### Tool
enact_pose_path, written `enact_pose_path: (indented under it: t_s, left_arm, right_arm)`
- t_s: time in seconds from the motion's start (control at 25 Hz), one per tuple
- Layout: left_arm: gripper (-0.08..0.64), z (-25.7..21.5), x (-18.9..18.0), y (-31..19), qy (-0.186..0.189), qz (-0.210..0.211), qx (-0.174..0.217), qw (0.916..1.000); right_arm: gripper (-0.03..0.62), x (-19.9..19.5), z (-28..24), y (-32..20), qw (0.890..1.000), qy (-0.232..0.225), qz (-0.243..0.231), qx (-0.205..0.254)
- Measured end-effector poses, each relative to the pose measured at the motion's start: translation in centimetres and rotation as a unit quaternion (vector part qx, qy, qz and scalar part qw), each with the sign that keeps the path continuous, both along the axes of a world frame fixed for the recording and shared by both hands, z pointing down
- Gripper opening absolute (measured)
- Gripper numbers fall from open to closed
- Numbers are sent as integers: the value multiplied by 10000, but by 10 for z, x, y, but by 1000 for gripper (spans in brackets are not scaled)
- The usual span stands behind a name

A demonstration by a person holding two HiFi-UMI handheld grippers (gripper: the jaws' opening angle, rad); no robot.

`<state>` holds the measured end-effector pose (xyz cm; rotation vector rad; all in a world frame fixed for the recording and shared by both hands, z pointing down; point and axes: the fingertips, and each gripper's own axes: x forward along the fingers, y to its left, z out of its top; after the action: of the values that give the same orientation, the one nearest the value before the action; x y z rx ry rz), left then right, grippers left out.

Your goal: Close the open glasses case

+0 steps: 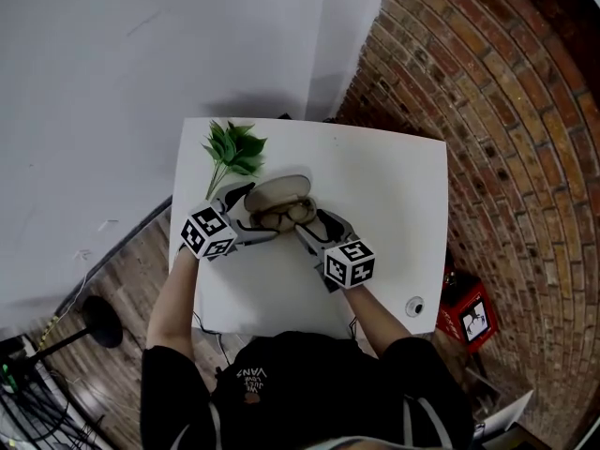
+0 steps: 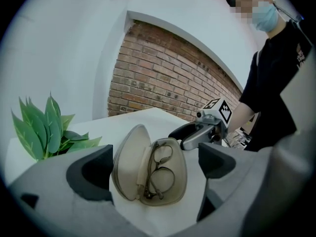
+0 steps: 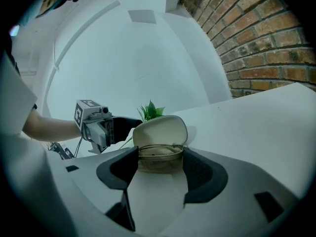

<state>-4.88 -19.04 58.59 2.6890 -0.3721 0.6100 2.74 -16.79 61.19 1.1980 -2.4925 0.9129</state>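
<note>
Glasses case [image 1: 281, 204] open on table [image 1: 394, 214], lid [image 3: 160, 130] up; left tongs [image 2: 157, 164] and right tongs [image 3: 160, 169] both spread, straddling it from opposite sides, likely bracing the base before folding.

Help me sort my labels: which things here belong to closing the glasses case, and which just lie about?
Job in hand:
glasses case, glasses inside it, left gripper, right gripper.

Lying about:
leafy sprig, small round object, red box.
</note>
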Motion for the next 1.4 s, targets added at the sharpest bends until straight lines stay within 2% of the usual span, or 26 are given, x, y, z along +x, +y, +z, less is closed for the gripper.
enact_pose_path:
  t_s: [0.24,0.64,0.88,1.4]
  left_arm:
    - [534,-10,3,23,-54,205,235,9995]
    - [534,-14,12,74,-255,591,658,9958]
    - [532,-6,18,98,-370,734,660,9944]
    - [514,15,24,120,-465,790,270,9954]
  right_arm:
    - [270,3,0,10,10000,65,52,-2]
    - [261,19,-23,22,9988,-30,413,245]
    - [255,25,-26,21,9982,0,519,307]
    - [245,25,-12,-2,9980,264,519,239]
